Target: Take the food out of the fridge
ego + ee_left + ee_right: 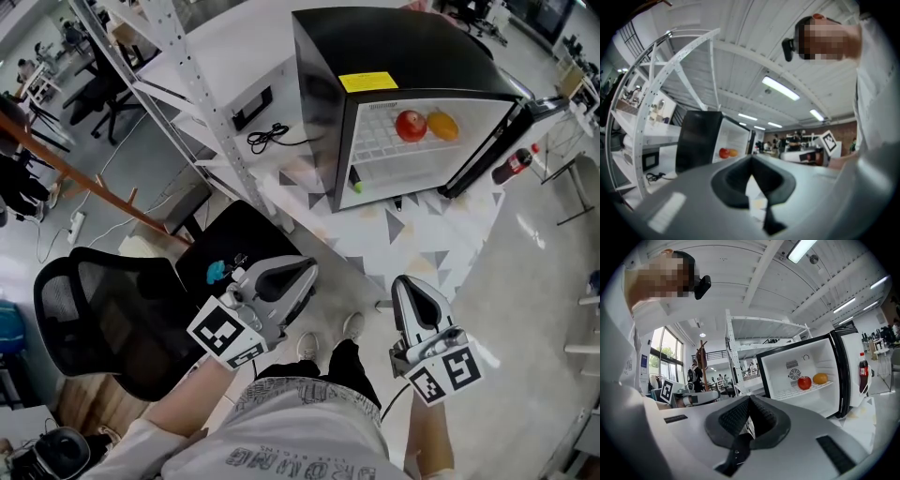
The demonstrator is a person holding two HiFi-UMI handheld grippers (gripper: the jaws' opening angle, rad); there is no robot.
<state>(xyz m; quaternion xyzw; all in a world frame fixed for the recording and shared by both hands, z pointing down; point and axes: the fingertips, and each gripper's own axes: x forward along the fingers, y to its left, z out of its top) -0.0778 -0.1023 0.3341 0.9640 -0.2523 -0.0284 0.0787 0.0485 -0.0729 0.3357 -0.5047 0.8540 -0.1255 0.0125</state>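
Observation:
A small black fridge [375,56] stands on the floor ahead with its door [492,145] swung open to the right. On its wire shelf lie a red apple [411,125] and an orange [442,125]; both also show in the right gripper view, apple [804,383] and orange [820,378], and small in the left gripper view, apple [723,153]. My left gripper [307,266] and right gripper [406,281] are held level well short of the fridge, both shut with nothing between the jaws. The same shut state shows for the left gripper [751,161] and the right gripper [750,399].
A cola bottle [514,166] stands in the door rack. A white metal shelf rack [187,84] and a black cable [267,138] are left of the fridge. A black office chair [103,309] stands close at my left. A patterned mat [422,234] lies before the fridge.

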